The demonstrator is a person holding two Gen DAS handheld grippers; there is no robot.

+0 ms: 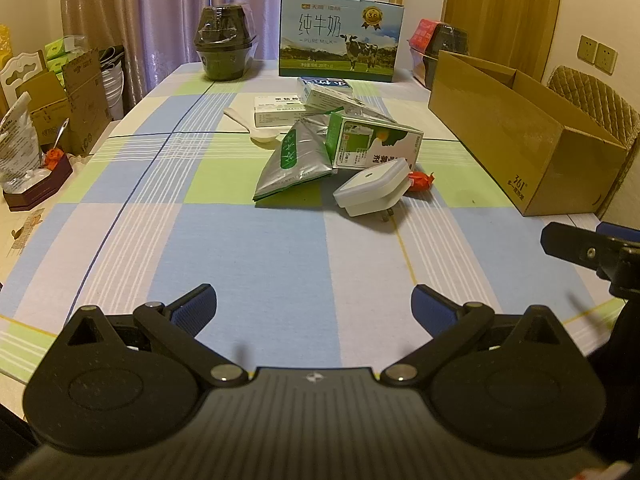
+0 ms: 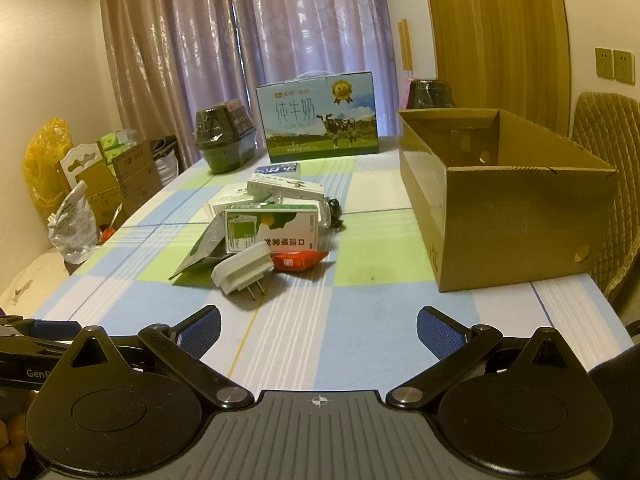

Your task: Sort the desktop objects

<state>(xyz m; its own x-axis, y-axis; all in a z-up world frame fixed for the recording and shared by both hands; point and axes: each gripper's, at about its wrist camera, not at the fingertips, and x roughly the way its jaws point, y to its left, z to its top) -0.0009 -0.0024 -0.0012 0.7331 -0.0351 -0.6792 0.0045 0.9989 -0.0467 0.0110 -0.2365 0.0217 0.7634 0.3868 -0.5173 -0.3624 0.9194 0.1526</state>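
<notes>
A pile lies mid-table: a white plug adapter point(image 1: 370, 192) point(image 2: 244, 270), a green-and-white carton point(image 1: 374, 146) point(image 2: 272, 228), a silver pouch point(image 1: 294, 164) point(image 2: 204, 250), a red wrapped sweet point(image 1: 421, 181) point(image 2: 298, 261), white medicine boxes point(image 1: 280, 114) point(image 2: 284, 188) and a white spoon point(image 1: 254, 128). An open cardboard box point(image 1: 520, 136) point(image 2: 504, 208) stands on the right, nothing visible inside. My left gripper point(image 1: 314, 308) hovers open over the near tablecloth, well short of the pile. My right gripper point(image 2: 319, 330) is likewise open with nothing between its fingers. The right gripper's tip point(image 1: 580, 248) shows at the left view's right edge.
A milk gift box point(image 1: 340, 36) point(image 2: 318, 116) and dark wrapped bowls point(image 1: 224, 44) point(image 2: 224, 140) stand at the table's far end. More dark bowls point(image 1: 444, 46) sit behind the cardboard box. Cartons and bags point(image 1: 52, 100) crowd the left side. A quilted chair point(image 2: 608, 184) is on the right.
</notes>
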